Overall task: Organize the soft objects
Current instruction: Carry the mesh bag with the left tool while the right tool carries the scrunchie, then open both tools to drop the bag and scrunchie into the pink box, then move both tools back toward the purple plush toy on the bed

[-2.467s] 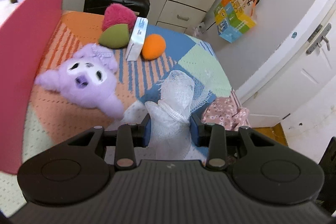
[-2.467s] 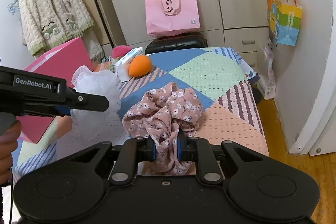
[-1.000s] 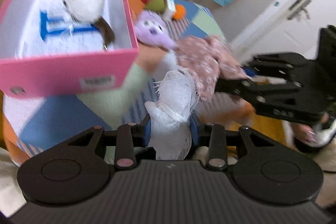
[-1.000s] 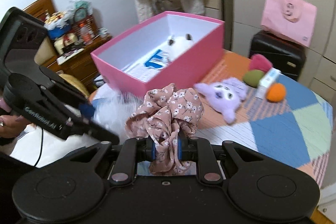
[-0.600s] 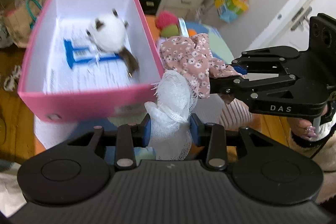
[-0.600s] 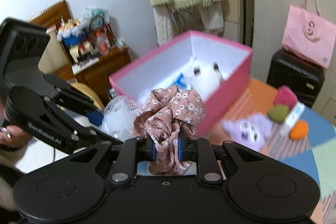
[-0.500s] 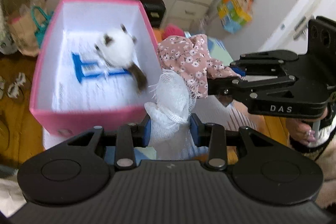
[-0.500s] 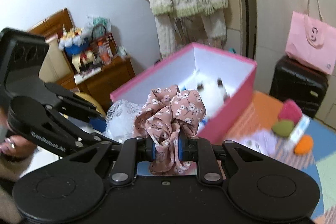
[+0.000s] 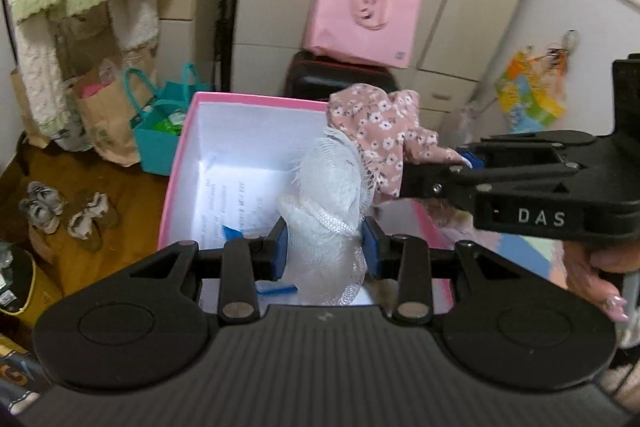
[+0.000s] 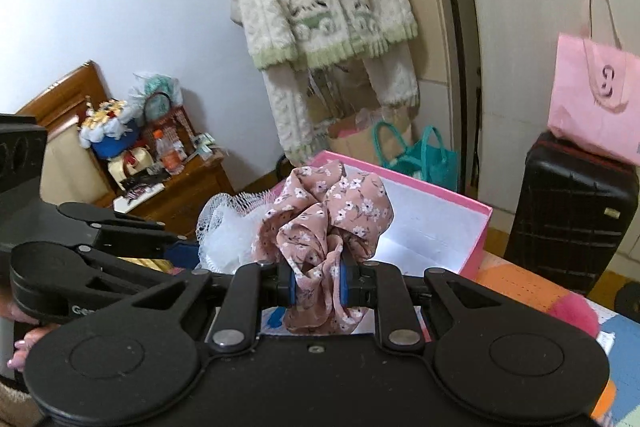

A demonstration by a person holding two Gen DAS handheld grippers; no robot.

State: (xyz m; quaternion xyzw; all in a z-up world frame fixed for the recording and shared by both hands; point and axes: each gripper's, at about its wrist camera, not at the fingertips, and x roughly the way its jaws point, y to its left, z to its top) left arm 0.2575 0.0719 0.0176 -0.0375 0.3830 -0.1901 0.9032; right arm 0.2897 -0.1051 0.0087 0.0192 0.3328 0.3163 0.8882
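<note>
My left gripper [image 9: 323,251] stays clamped on the white mesh pouf [image 9: 330,187], my right gripper [image 10: 317,285] on the floral scrunchie [image 10: 326,219] — both now raised over the pink box [image 9: 178,163], whose white plush toy has dropped out of view.

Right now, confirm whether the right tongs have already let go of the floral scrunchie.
No, the right tongs are shut on the floral scrunchie.
</note>
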